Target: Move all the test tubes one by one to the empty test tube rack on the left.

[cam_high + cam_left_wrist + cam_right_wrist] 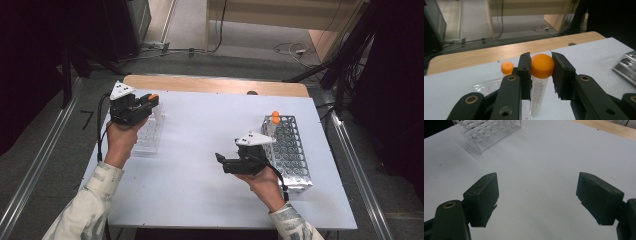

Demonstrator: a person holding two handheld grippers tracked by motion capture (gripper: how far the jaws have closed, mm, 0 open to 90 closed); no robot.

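Mia: White table, with a strip of wood at its far edge and grey floor behind it. What do the left tongs have?

Ben: A clear tube with an orange cap. Both black jaws press on the cap, so they are closed tight on it. That tube hangs straight down, lifted just above the clear rack.

Mia: Anything else near that rack?

Ben: One more orange-capped tube stands behind the held one.

Mia: And the right tongs?

Ben: Wide open, holding nothing, only bare table between the jaws. They sit far from the clear rack, right beside the metal rack. Two orange caps stick up at its far end.
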